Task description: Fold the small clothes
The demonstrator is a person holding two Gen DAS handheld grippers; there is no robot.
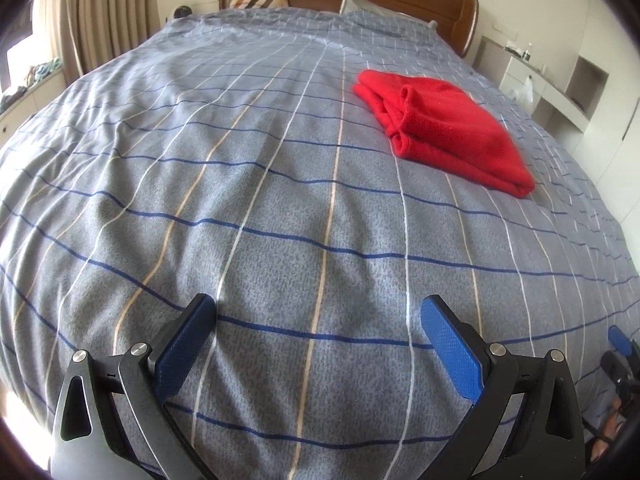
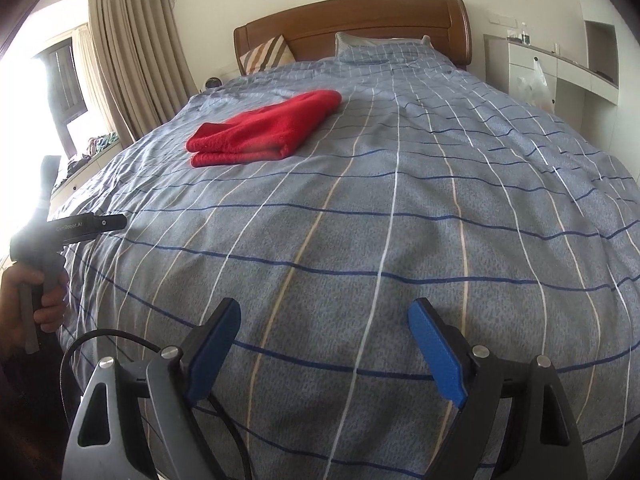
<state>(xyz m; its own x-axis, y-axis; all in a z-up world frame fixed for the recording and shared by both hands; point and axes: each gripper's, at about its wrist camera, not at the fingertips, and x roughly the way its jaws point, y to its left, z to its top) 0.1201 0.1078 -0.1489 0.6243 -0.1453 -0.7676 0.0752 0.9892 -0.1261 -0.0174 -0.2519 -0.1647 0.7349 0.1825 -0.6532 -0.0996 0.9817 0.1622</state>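
So both grippers are hanging over the checked grey bedspread [image 1: 280,208] with nothing in them. The left gripper [image 1: 318,336] is sitting with its jaws wide apart, just bare cover between the blue pads [image 1: 454,346]. The right gripper [image 2: 324,340] is doing the same, jaws spread and empty. The folded red garment [image 1: 444,128] is lying on the bed well ahead of both, off to the right of the left jaws and off to the left of the right jaws [image 2: 260,130]. A hand [image 2: 38,300] is gripping the left tool's handle.
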